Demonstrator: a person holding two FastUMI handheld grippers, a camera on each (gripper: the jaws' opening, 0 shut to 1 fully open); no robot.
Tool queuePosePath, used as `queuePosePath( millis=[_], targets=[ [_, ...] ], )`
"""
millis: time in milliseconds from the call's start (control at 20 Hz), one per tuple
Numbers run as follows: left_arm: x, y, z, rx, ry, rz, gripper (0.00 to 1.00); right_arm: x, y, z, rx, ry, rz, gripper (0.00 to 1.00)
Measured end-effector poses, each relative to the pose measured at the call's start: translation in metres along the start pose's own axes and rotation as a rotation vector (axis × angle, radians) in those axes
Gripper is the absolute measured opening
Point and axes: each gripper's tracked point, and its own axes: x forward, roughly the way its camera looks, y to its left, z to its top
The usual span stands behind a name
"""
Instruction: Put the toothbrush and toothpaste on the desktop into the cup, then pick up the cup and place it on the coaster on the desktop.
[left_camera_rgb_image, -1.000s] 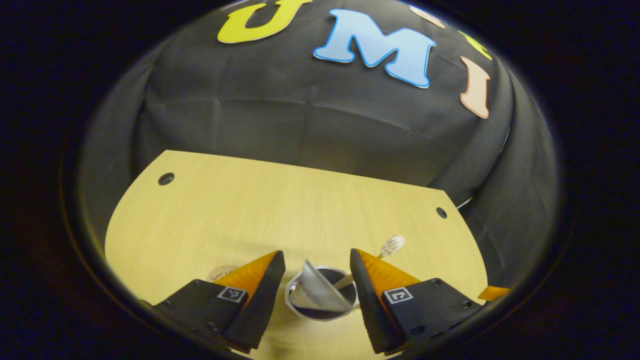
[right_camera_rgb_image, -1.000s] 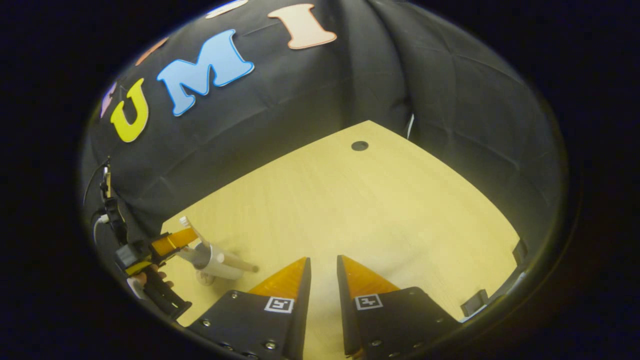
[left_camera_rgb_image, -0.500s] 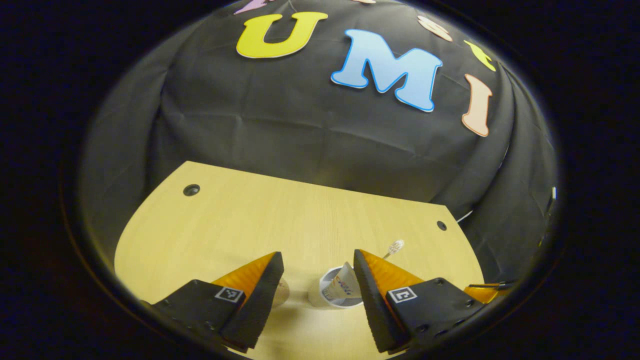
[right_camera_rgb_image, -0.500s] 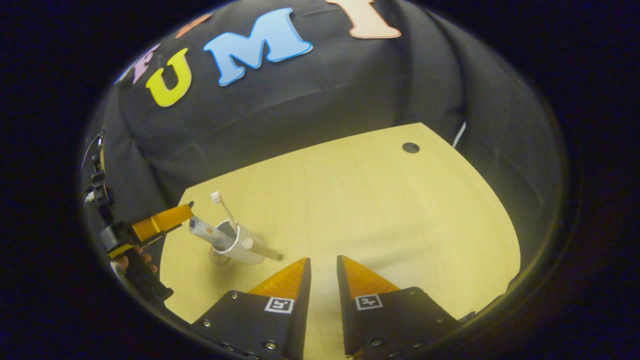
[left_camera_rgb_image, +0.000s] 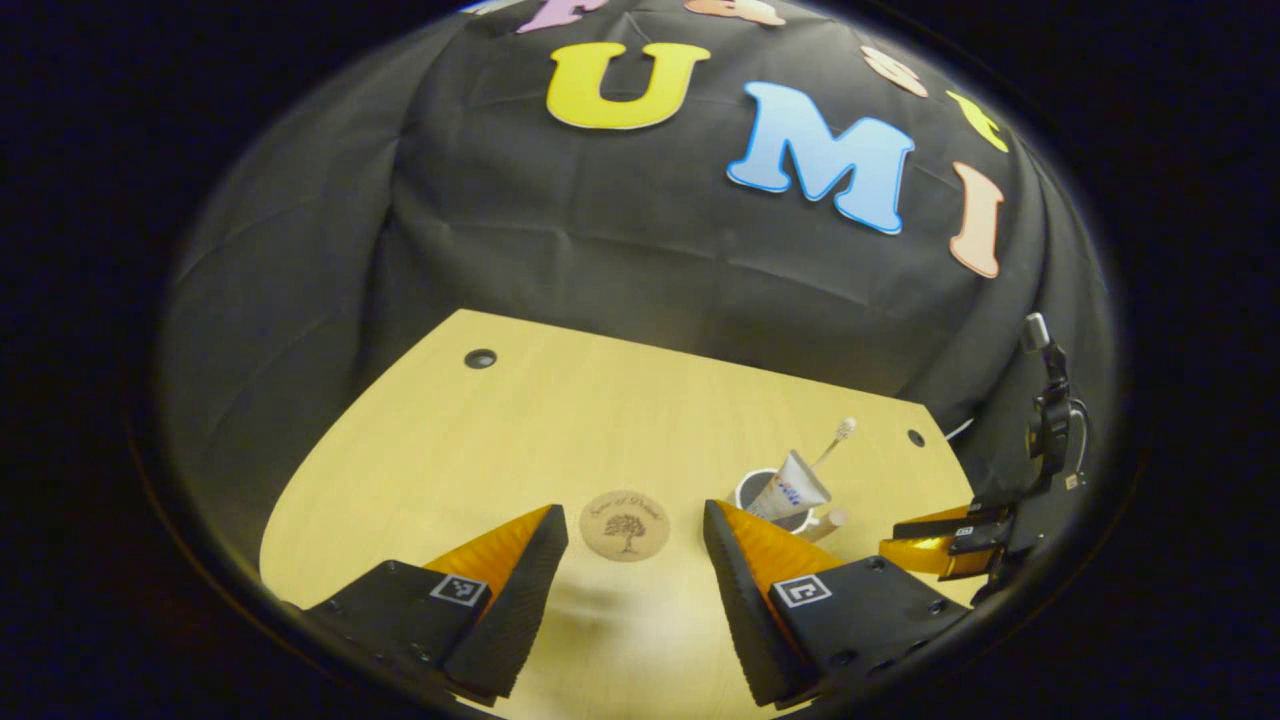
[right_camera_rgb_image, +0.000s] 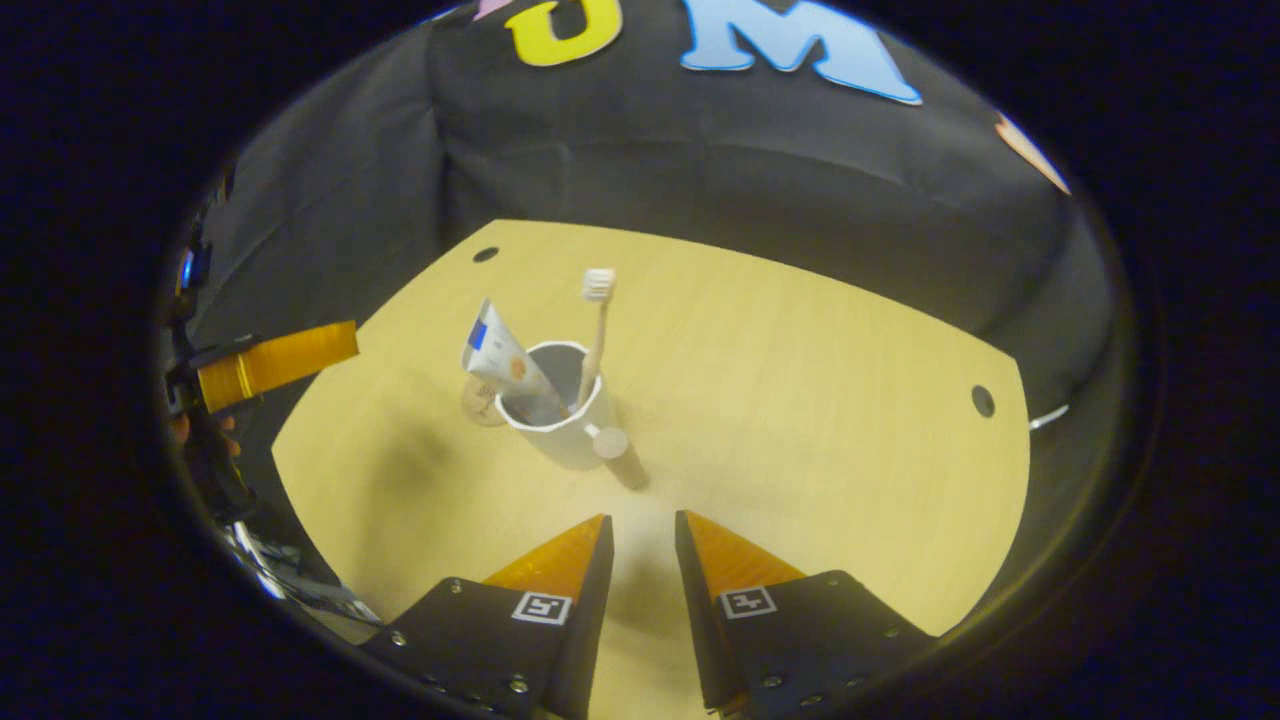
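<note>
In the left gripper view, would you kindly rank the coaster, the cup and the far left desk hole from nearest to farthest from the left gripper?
1. Coaster, just beyond the left gripper.
2. Cup, farther right, behind one finger.
3. Desk hole, at the far left edge.

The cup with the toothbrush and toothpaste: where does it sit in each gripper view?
Left gripper view: cup right of centre, just above its own right finger, beside the coaster.
Right gripper view: cup left of centre, above the fingers.
Shared landmark: the toothpaste leaning out.
</note>
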Motion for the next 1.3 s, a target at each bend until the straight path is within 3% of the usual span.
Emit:
queuePosePath(
  millis=[150, 200, 250, 550, 950, 1300],
  targets=[
    [-0.022, 0.023, -0.006, -0.033, -0.006, 0.05, 0.88, 0.012, 0.006, 0.003, -0.106, 0.051, 0.038, 0.39],
    [-0.027, 0.03, -0.009, -0.042, -0.008, 0.066, 0.88, 0.015, 0.006, 0.006, -0.126, 0.071, 0.046, 0.46],
    [-0.033, 0.035, -0.012, -0.05, -0.009, 0.08, 0.88, 0.019, 0.004, 0.008, -0.148, 0.086, 0.044, 0.46],
    [-0.061, 0.061, -0.036, -0.099, 0.007, 0.144, 0.88, 0.044, 0.01, 0.02, -0.221, 0.175, 0.099, 0.48],
    [-0.082, 0.093, -0.052, -0.16, 0.022, 0.211, 0.88, 0.066, 0.018, 0.026, -0.369, 0.227, 0.104, 0.46],
    [-0.093, 0.117, -0.058, -0.192, 0.029, 0.265, 0.88, 0.083, 0.02, 0.03, -0.426, 0.273, 0.119, 0.47]
  ],
)
